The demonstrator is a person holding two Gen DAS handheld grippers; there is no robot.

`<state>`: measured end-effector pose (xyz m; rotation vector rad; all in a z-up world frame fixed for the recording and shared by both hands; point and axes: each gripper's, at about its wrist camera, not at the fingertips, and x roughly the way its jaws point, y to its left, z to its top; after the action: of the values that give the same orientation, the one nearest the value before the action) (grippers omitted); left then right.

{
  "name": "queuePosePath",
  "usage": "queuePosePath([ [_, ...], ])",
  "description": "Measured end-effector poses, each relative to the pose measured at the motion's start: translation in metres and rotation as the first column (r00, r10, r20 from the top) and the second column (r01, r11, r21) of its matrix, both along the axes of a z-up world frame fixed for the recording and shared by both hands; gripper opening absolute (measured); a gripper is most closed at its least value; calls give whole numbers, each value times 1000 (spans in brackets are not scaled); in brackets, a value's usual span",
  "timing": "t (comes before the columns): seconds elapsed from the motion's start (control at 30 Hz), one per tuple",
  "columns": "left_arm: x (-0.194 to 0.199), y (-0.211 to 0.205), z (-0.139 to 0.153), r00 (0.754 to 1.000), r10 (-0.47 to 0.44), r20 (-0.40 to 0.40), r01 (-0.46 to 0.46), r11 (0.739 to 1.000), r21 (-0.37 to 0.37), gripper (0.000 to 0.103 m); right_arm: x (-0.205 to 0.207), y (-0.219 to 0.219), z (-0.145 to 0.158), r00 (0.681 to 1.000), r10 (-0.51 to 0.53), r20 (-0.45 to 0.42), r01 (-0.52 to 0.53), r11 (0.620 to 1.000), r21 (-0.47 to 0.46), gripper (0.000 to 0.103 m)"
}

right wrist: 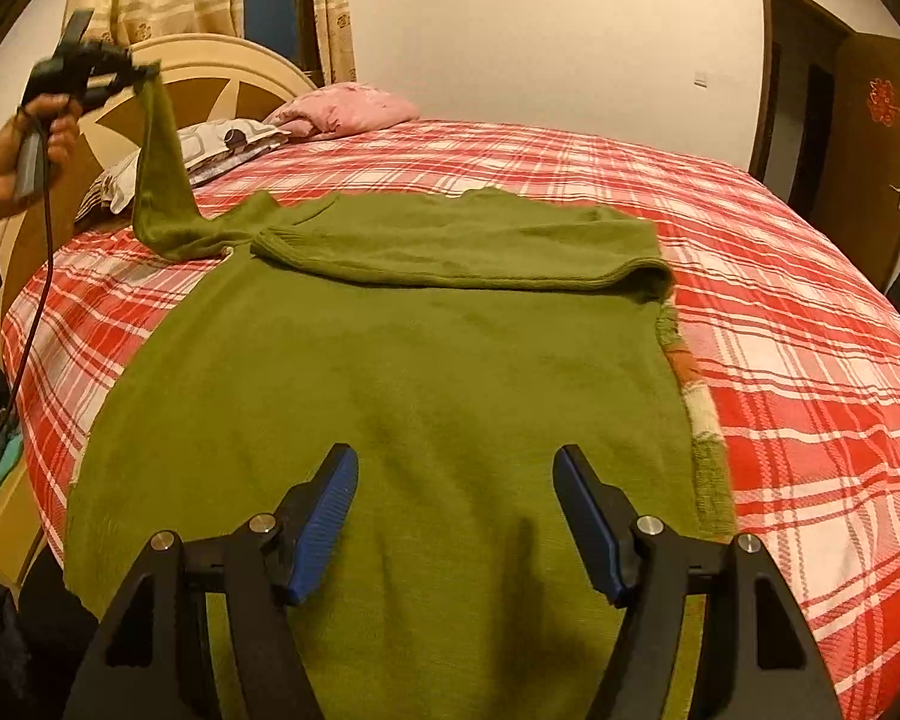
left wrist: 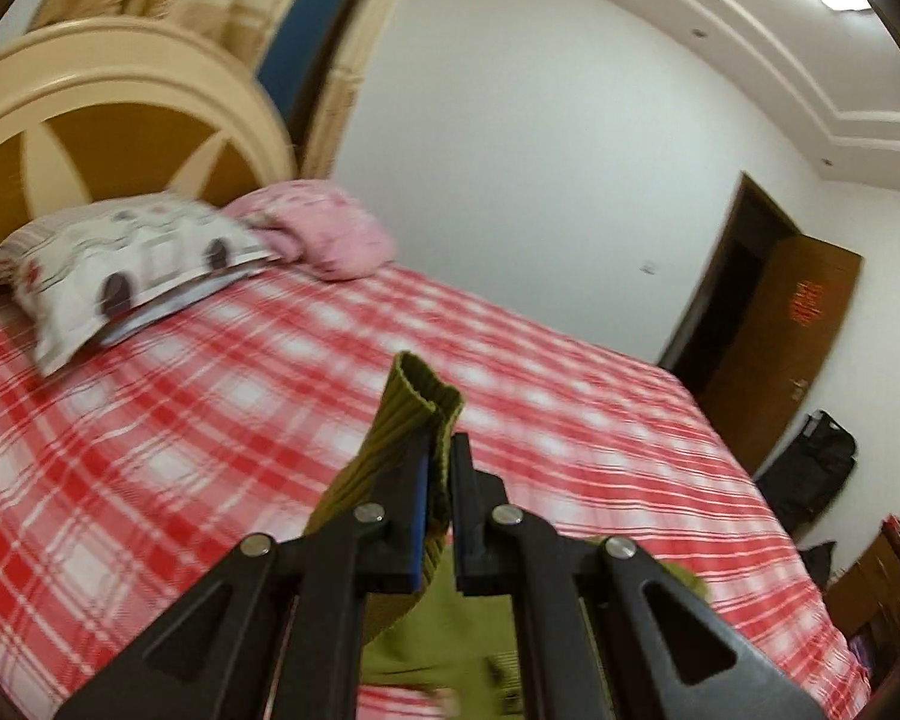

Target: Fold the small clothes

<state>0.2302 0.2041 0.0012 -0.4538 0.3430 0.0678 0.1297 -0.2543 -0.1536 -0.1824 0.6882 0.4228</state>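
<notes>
Right wrist view takes in the bed (right wrist: 810,312), red plaid from edge to edge, and spread flat across it the green sweater (right wrist: 390,372), its body running lengthwise away from the camera toward the pillows (right wrist: 222,144). One sleeve is already laid crosswise over the chest; the other sleeve (right wrist: 162,180) rises steeply off the far left shoulder, hoisted up and away from the body. That's the relation to watch: the sleeve has to travel right, across the chest, and the left hand (right wrist: 30,144) is the one on it, raised high at the sweater's left side. The left gripper (left wrist: 441,468) is pressed together on the ribbed cuff (left wrist: 423,396), pinching it. The right gripper (right wrist: 456,480) hangs low over the hem, fingers spread wide, nothing between them.
</notes>
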Motion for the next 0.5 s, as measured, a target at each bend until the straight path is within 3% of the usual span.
queuePosePath([
  [0.27,31,-87,31,985,-165,47,164,986,23,6,4,-21,4,999,-32,-2,32,999,21,68],
  [0.5,63,-162,33,953,-302,29,300,953,45,6,10,-39,5,997,-74,-18,75,996,56,68],
])
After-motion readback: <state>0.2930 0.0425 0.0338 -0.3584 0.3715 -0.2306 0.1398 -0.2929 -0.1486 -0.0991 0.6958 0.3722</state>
